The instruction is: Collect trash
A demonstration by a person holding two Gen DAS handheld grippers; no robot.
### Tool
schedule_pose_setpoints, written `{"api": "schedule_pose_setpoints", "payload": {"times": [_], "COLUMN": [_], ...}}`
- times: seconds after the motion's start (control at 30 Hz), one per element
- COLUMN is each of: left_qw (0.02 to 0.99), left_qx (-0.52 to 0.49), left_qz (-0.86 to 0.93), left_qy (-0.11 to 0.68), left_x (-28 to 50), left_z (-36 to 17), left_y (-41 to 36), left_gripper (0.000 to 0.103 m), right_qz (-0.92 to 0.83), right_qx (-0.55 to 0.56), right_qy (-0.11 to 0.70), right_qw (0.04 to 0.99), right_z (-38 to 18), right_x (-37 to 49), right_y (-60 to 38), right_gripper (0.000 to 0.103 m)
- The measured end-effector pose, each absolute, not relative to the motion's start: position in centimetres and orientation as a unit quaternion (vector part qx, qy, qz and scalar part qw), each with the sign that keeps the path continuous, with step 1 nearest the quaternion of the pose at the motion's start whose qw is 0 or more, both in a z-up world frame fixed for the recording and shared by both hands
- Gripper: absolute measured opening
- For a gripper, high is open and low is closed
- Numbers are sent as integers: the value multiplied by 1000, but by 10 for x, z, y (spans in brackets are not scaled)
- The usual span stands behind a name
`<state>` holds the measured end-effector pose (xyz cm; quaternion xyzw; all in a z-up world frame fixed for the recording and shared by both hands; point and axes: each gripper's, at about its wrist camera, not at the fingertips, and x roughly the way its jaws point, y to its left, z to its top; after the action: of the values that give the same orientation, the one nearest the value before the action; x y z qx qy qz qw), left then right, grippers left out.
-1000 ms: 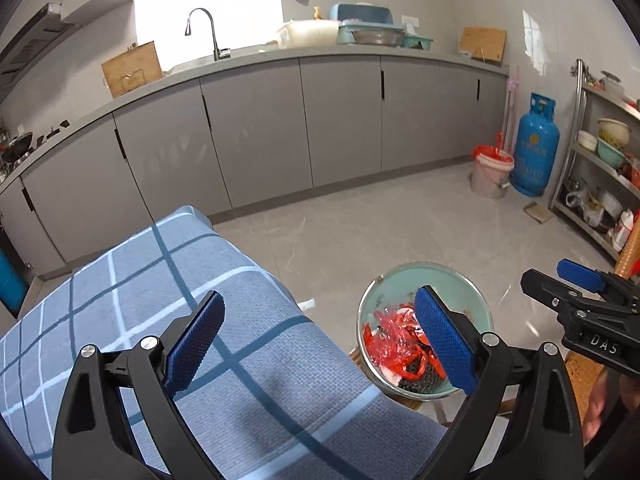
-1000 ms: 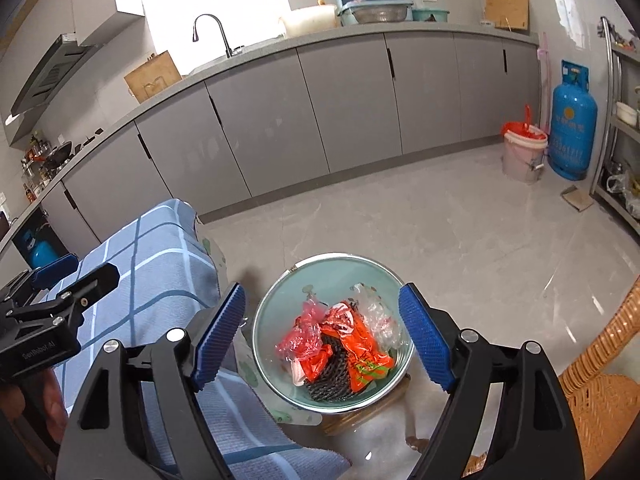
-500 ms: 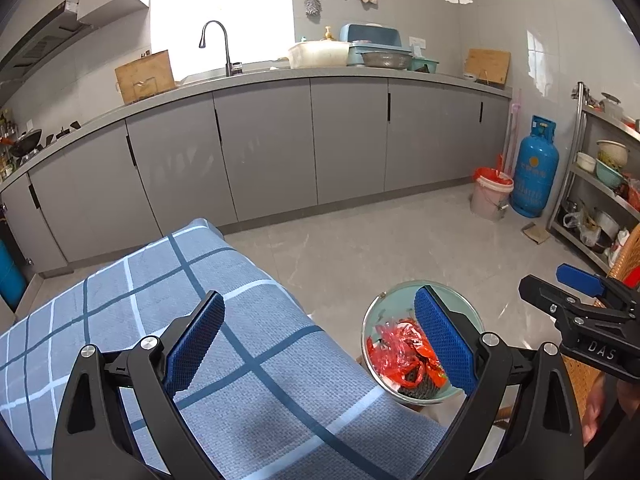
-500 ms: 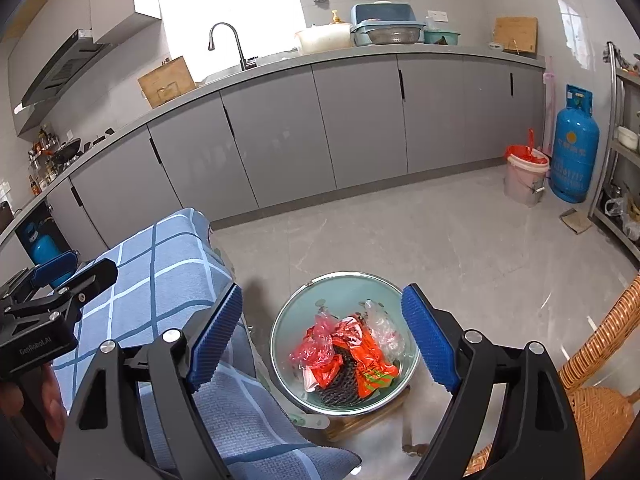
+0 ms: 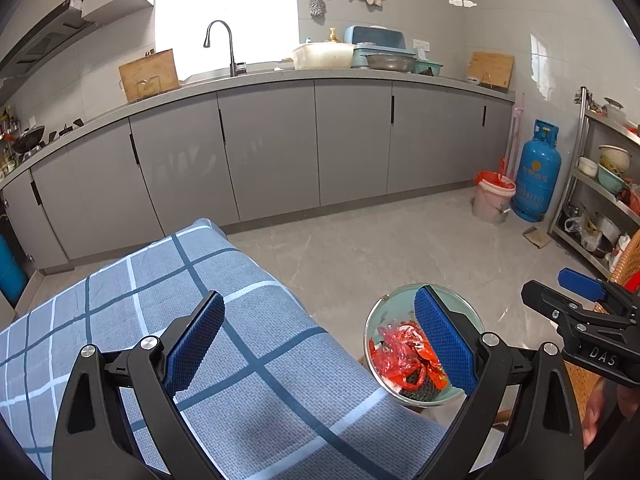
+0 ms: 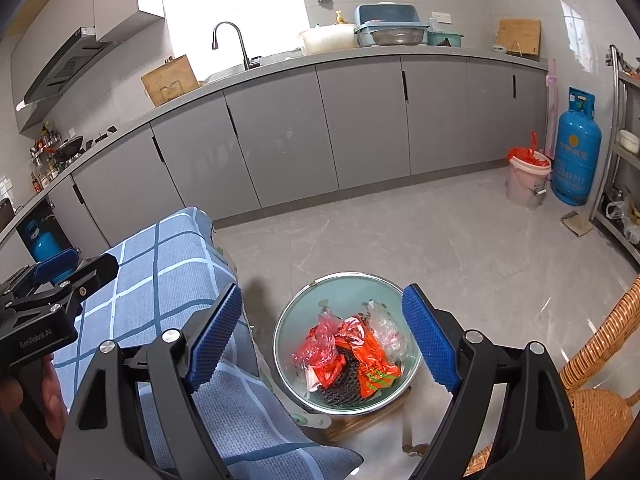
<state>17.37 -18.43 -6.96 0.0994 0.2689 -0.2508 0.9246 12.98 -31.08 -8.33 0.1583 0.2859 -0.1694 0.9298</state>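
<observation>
A pale green round bin stands on a low wooden stool beside the table and holds crumpled red, orange and clear wrappers with a black mesh piece. My right gripper hovers open above the bin, nothing between its blue pads. My left gripper hangs open over the blue checked tablecloth, also with nothing in it; the bin shows behind its right finger. Each gripper appears at the edge of the other's view.
Grey kitchen cabinets with a sink run along the back wall. A blue gas cylinder and a pink bucket stand at the right, by a metal shelf. A wicker chair sits right of the bin.
Both views have lifted and tilted up slightly, showing more of the back wall; the bin sits lower in frame. Both grippers stay open with nothing in them.
</observation>
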Motion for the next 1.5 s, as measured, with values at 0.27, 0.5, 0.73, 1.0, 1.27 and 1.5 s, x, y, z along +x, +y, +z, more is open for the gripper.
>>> {"api": "schedule_pose_setpoints", "payload": {"times": [0.27,0.5,0.73,1.0,1.27,1.5], "left_qw": [925,925,926,927,929,929], "left_qx": [99,99,98,99,108,115], "left_qz": [-251,-249,-244,-241,-238,-233], "left_qy": [268,268,271,269,263,265], "left_x": [174,176,179,181,176,175], "left_z": [-70,-69,-69,-68,-70,-72], "left_y": [-184,-183,-181,-183,-187,-190], "left_gripper": [94,94,95,97,98,98], "right_qz": [-169,-170,-170,-168,-167,-165], "right_qx": [158,158,159,160,160,160], "right_qy": [286,285,283,280,277,277], "right_qw": [930,930,930,932,933,933], "right_z": [-83,-83,-82,-80,-78,-78], "right_x": [130,129,128,127,125,125], "right_y": [-309,-308,-308,-308,-310,-310], "right_gripper": [82,82,83,83,83,83]}}
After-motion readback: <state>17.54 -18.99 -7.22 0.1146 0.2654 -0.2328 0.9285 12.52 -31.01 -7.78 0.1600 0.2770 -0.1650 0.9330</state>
